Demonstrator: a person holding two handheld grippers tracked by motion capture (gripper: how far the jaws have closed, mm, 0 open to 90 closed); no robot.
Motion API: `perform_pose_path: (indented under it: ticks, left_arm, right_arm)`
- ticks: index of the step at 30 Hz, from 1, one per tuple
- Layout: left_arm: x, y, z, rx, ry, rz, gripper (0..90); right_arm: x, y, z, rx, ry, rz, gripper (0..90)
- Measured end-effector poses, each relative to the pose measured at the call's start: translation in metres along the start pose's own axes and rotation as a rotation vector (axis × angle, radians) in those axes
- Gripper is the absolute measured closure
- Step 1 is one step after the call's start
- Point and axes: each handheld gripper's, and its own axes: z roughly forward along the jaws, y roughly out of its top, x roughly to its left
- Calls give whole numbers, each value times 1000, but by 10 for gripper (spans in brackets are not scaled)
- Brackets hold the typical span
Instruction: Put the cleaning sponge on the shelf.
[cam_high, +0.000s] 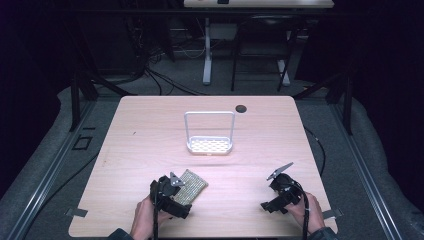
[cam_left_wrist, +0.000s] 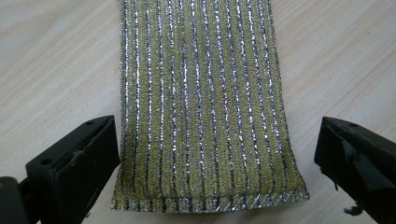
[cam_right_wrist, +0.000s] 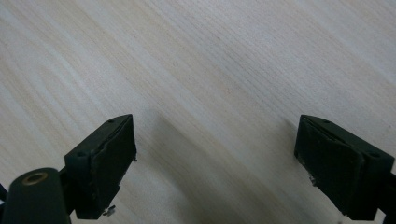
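Straddling the near end of a yellow-green scouring pad (cam_left_wrist: 205, 102) with silver stripes, the left gripper (cam_left_wrist: 215, 158) stands released, one jaw just beside each long edge of the pad, neither clamped on it. The pad lies flat on the wooden desk (cam_high: 150, 130) near its front edge, left of centre. A white wire rack (cam_high: 209, 133) stands upright at mid-desk, well apart. The right gripper (cam_right_wrist: 215, 163) hangs released over bare wood at the front right.

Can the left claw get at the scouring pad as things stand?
Probably yes. The left claw is open, its jaws either side of the scouring pad, which lies flat on the table with nothing between them.
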Motion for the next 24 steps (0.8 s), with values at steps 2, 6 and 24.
perform_pose_path:
  ticks: [2, 6, 24]
  left_arm:
    - [0, 1, 0, -1, 0, 1, 0]
    - [4, 6, 2, 7, -12, -14, 0]
    - [4, 15, 14, 111, -21, 0, 59]
  right_arm:
    - [0, 1, 1, 0, 4, -3, 121]
    - [-1, 0, 1, 1, 7, 3, 122]
    - [0, 0, -4, -14, -4, -12, 125]
